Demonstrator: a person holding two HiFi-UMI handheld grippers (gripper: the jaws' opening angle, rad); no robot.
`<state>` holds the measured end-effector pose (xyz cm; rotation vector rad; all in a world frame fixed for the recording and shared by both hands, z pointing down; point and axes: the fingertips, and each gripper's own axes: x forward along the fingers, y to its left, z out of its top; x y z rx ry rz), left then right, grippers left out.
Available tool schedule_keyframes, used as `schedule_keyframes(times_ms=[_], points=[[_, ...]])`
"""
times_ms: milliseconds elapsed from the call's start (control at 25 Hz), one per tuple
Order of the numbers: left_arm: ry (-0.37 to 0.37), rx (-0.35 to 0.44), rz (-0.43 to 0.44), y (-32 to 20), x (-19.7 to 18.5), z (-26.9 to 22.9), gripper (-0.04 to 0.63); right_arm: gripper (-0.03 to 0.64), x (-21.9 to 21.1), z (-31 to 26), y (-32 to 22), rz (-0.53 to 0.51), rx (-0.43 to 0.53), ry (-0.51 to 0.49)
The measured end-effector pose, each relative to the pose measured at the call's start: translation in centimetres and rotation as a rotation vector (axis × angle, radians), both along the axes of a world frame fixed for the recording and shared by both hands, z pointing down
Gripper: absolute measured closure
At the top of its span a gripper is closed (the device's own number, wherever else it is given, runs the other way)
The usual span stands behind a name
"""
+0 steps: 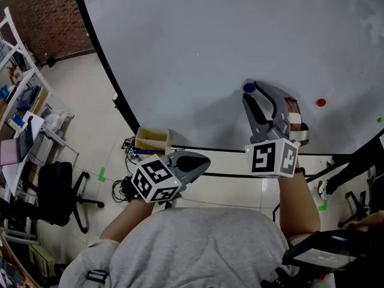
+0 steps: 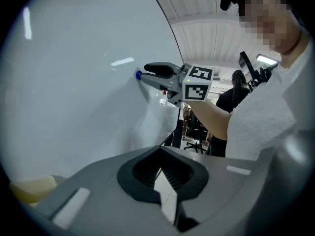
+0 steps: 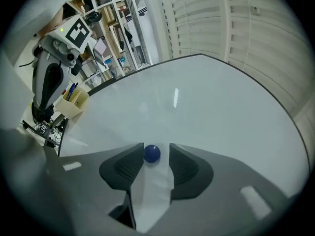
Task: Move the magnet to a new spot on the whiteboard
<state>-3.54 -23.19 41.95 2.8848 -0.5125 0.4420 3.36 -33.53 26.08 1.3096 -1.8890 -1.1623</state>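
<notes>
Magnet point(image 1: 248, 87), small, round and blue, sticks to the whiteboard point(image 1: 228, 29) a little above its bottom edge, and we have it between the two fingers of our right claw.

Going from the left, well off the board, we see shelves point(image 1: 18, 95) and a black office chair point(image 1: 57, 194) on the tiled floor point(image 1: 102, 131). At the board's bottom left corner a pale yellow box point(image 1: 152, 140) sits against the bottom edge; the right claw's view shows pens standing in it.

Just right of the box we hold our left claw point(image 1: 201, 159) below the bottom edge, clear of the board. Its jaws are pressed together at the tips, with nothing between them, and it touches nothing.

Further right, our right claw point(image 1: 255, 92) points straight at the board with its tips at the surface. Its jaws are spread. The blue magnet sits between the tips, close against one finger, while the other finger stands clear of it, so the magnet is not pinched.

To the right again, well apart from the claw, a red magnet point(image 1: 321, 102) sticks to the board at about the same height. A small green spot point(image 1: 379, 120) shows at the picture's right edge.
</notes>
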Motion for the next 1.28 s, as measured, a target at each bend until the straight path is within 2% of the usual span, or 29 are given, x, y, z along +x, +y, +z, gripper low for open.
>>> schedule_keyframes(times_ms=[80, 160, 360, 440, 480, 640, 840, 1040, 1280], points=[[0.002, 0.0, 0.001, -0.1, -0.3, -0.1, 0.609, 0.465, 0.0, 0.0, 0.9, -0.021, -0.038, -0.05], [0.002, 0.0, 0.003, -0.3, -0.7, -0.2, 0.609, 0.463, -0.2, 0.9, 1.9, -0.072, -0.127, -0.134], [0.007, -0.002, 0.014, -0.3, -1.7, -0.1, 0.609, 0.474, -2.2, 5.4, 5.4, -0.271, -0.466, -0.4], [0.008, -0.004, 0.02, -0.4, -1.8, 0.0, 0.609, 0.485, -2.6, 8.0, 6.5, -0.309, -0.581, -0.475], [0.008, -0.005, 0.024, -0.4, -1.9, 0.1, 0.609, 0.512, -2.7, 9.2, 6.8, -0.312, -0.615, -0.5], [0.015, -0.013, 0.04, 0.1, -3.4, 0.8, 0.609, 0.612, -4.5, 12.2, 7.9, -0.293, -0.642, -0.56], [0.03, -0.023, 0.047, 0.9, -4.6, 1.4, 0.609, 0.612, -6.4, 14.7, 9.3, -0.299, -0.723, -0.632], [0.057, -0.019, 0.0, 3.0, -4.9, 1.1, 0.609, 0.612, -7.0, 16.9, 12.2, -0.347, -0.833, -0.696], [0.055, -0.058, -0.072, 7.7, -3.5, 1.4, 0.609, 0.612, -6.7, 18.0, 17.6, -0.407, -0.925, -0.726]])
